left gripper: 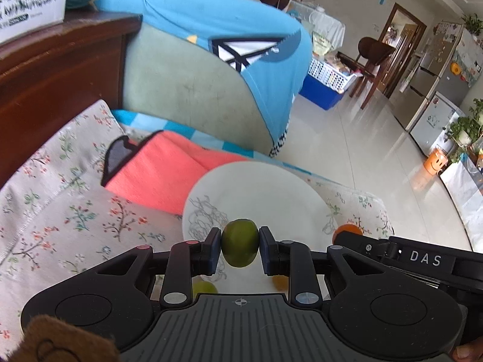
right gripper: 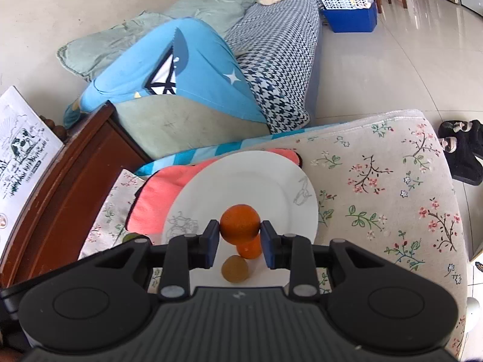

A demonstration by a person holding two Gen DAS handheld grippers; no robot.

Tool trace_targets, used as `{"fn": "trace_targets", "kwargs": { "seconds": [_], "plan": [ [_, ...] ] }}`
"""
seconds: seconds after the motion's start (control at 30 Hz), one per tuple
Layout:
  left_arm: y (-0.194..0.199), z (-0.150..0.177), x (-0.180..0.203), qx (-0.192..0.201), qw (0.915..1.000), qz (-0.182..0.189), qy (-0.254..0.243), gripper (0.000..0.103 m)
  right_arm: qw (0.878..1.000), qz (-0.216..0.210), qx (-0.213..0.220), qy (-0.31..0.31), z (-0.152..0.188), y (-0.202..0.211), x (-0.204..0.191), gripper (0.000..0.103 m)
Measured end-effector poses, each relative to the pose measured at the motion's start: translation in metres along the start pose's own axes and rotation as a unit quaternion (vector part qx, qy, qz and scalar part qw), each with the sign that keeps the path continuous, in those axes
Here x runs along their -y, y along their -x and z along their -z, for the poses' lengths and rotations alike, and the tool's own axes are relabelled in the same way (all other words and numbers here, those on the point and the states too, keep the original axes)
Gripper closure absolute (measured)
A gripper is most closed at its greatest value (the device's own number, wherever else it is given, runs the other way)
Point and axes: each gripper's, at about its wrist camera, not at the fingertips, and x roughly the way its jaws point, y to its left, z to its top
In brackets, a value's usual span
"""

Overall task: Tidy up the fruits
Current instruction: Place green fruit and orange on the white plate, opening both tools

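The left gripper (left gripper: pixel 240 247) is clenched across the middle of a green fruit (left gripper: pixel 240 242), held above the white plate (left gripper: pixel 271 187); small, firm and smooth-skinned, it probably needs only light pressure at its widest part. The right gripper (right gripper: pixel 240 235) likewise clamps an orange (right gripper: pixel 240 221) over the plate, above another orange (right gripper: pixel 250 249) and a brownish fruit (right gripper: pixel 235 268) lying there
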Motion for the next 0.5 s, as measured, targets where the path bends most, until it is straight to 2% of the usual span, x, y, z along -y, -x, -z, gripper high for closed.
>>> {"fn": "trace_targets", "kwargs": {
  "seconds": [0.5],
  "plan": [
    [-0.035, 0.008, 0.001, -0.038, 0.9992, -0.008, 0.004, 0.079, 0.998, 0.029, -0.028, -0.039, 0.003, -0.028, 0.021, 0.073]
  ]
}}
